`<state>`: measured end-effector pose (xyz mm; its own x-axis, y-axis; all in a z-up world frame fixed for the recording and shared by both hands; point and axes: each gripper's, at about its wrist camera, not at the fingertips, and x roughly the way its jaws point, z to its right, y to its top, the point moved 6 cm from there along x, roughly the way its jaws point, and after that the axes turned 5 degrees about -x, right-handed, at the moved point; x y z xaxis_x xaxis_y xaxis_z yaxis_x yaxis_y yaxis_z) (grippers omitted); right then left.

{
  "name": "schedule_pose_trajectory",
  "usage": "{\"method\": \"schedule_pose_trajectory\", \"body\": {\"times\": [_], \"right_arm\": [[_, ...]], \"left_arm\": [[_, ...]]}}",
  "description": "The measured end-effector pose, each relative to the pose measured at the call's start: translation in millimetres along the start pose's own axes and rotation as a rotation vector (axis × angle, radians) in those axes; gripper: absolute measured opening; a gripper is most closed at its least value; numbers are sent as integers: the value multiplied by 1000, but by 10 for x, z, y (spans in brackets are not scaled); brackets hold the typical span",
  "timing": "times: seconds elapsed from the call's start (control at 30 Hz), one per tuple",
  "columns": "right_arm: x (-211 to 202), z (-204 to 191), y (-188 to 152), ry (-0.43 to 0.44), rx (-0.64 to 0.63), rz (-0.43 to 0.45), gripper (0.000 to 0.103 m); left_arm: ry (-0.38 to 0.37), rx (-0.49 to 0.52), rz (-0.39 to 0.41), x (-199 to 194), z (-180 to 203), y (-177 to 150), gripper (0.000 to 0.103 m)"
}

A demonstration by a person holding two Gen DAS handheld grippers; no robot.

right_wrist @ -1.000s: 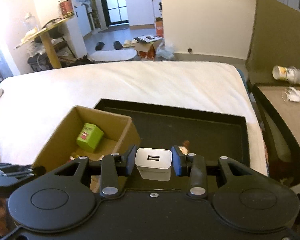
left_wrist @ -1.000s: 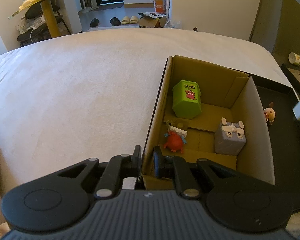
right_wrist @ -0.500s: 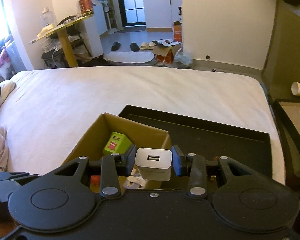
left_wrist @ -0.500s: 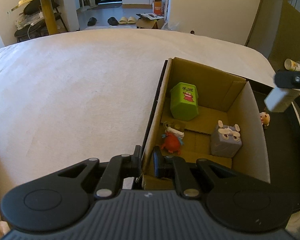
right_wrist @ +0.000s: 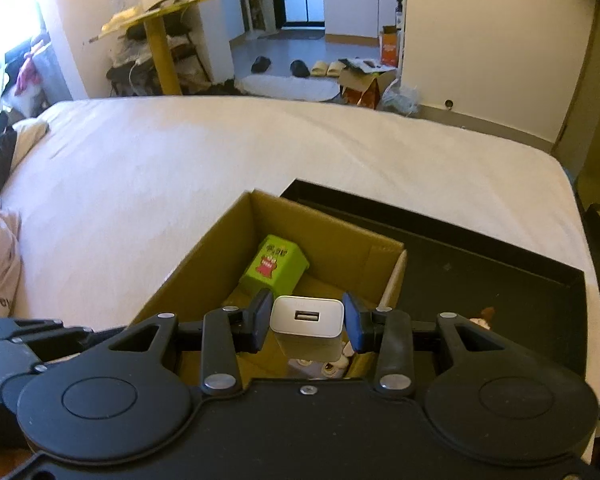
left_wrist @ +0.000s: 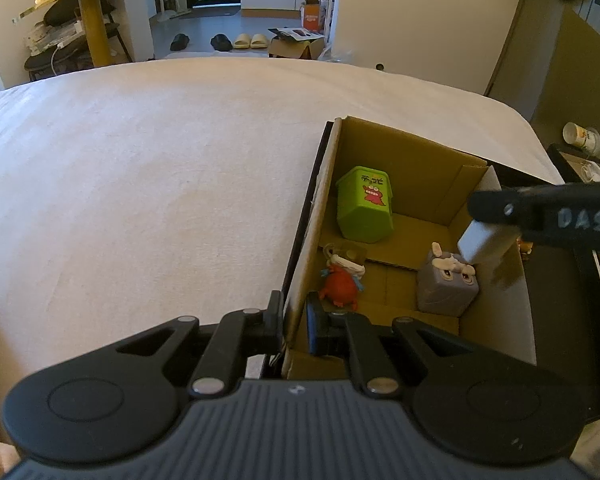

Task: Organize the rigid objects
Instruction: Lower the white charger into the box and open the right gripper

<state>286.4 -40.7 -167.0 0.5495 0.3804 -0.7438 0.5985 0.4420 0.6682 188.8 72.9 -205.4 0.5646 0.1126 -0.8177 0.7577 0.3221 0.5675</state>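
An open cardboard box [left_wrist: 404, 160] sits on the bed beside a black tray [right_wrist: 500, 264]. Inside it are a green toy bin [left_wrist: 365, 209], a red figure [left_wrist: 340, 286] and a grey rabbit cube [left_wrist: 446, 284]. My left gripper [left_wrist: 294, 322] is shut on the box's near-left wall. My right gripper [right_wrist: 306, 322] is shut on a white USB charger [right_wrist: 307, 326] and holds it above the box's right side; the charger also shows in the left wrist view [left_wrist: 484, 240], just over the grey cube. The green bin shows in the right wrist view [right_wrist: 276, 266].
A small orange figure [left_wrist: 525, 246] lies in the black tray [left_wrist: 560, 320], right of the box. The white bed [left_wrist: 140, 184] spreads to the left and behind. A side table [left_wrist: 580, 160] with a cup stands at the far right.
My right gripper has carried the charger leftward from over the black tray to over the box's right side. My left gripper has kept its hold on the box wall.
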Motion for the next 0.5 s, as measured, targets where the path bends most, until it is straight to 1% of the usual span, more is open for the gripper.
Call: {"method": "schedule_pose_trajectory", "body": {"times": [0.4,0.5], "right_arm": [[174,-126,-121,-26,-89,-51,38],[178,-143,-121,-32,-105,-45,38]], "left_arm": [[-3,0,-1,3,-3,2,10],[-1,2,-1,13,-3,1,10]]}}
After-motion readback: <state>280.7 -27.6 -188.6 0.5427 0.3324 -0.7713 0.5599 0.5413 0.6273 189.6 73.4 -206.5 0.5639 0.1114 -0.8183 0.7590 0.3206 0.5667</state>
